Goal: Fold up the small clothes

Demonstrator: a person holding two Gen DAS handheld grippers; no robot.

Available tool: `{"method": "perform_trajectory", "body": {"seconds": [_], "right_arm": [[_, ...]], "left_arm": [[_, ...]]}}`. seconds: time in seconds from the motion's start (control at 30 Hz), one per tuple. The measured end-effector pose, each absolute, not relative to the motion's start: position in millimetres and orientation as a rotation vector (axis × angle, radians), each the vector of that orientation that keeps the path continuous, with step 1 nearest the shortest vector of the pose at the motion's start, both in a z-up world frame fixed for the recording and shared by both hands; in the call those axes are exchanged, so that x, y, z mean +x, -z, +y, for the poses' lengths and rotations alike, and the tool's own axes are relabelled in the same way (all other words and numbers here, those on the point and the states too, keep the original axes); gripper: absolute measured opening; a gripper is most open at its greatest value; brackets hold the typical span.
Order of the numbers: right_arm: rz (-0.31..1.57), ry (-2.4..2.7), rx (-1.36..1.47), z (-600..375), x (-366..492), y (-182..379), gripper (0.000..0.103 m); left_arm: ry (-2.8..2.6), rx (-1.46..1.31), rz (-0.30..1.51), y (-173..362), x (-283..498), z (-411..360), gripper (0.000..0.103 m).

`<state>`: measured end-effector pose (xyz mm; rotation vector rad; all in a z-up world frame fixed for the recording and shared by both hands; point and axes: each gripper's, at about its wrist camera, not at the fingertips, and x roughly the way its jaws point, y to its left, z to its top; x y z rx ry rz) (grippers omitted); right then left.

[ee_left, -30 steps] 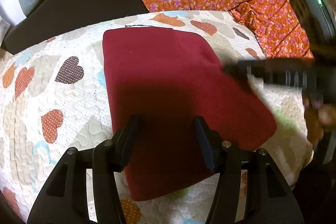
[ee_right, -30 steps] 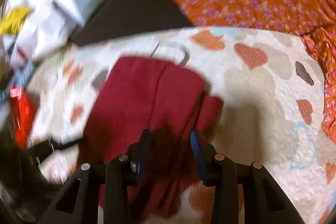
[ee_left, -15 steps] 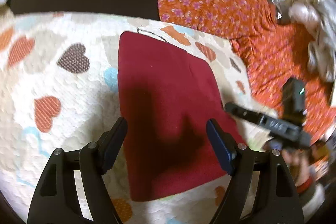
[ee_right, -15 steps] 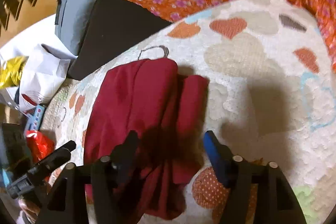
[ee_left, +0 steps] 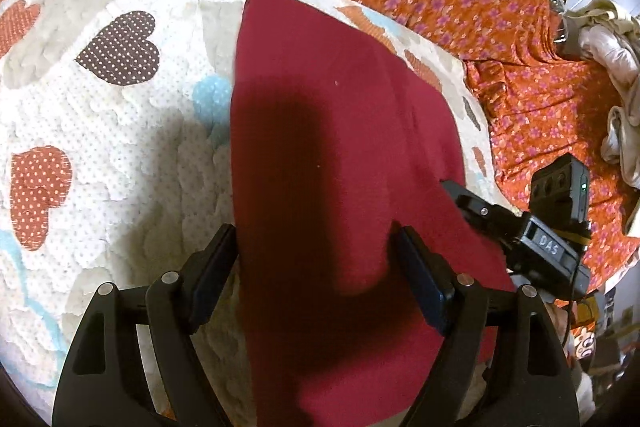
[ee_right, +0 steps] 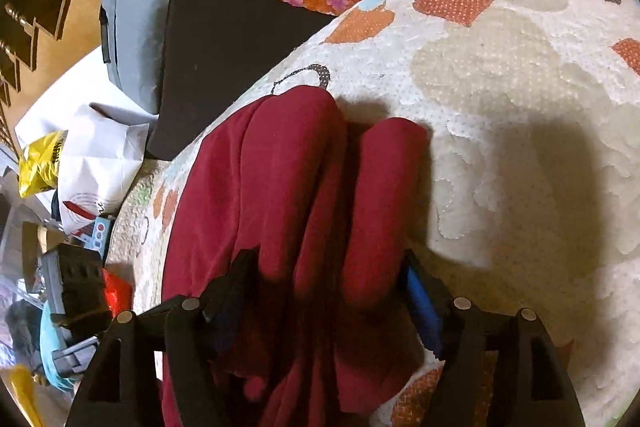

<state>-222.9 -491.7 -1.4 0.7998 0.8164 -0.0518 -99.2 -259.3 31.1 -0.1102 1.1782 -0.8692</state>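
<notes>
Mostly flat maroon garment [ee_left: 344, 163], bunched folds one end

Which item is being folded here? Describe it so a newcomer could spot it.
On the white quilt with heart patches lies one dark red garment, between the left gripper and right gripper. It alone is plain and unpatterned.
</notes>
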Motion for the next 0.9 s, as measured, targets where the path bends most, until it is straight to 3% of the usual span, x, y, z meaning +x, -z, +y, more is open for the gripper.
{"method": "perform_trajectory", "body": {"seconds": [0.43,0.47,0.53,0.6,0.7,0.77,0.9], "right_arm": [[0.802,0.047,0.778,-487.5,-222.3,3.2,0.073],[0.804,0.044,0.771,-486.5,-222.4,2.6,0.071],[0.806,0.020,0.751,-483.0,-221.4,-0.1,0.057],[0.804,0.034,0.698,-477.0,-220.4,-5.7,0.049],[0.796,0.056,0.636,-469.7,-220.7,-13.8,0.041],[0.780,0.068,0.617,-465.8,-221.9,-21.0,0.038],[0.746,0.020,0.613,-452.8,-221.8,-42.3,0.035]], "left_arm": [[0.854,-0.070,1.142,-29.0,-102.0,-261.8,0.083],[0.853,-0.068,1.140,-28.8,-102.2,-262.9,0.083],[0.856,-0.058,1.128,-29.1,-103.7,-263.8,0.083],[0.867,-0.043,1.113,-30.1,-105.7,-265.1,0.081],[0.876,-0.027,1.096,-33.2,-108.0,-267.4,0.073],[0.875,-0.026,1.087,-37.5,-108.6,-265.6,0.059],[0.864,-0.051,1.057,-55.9,-107.8,-250.7,0.051]]}}
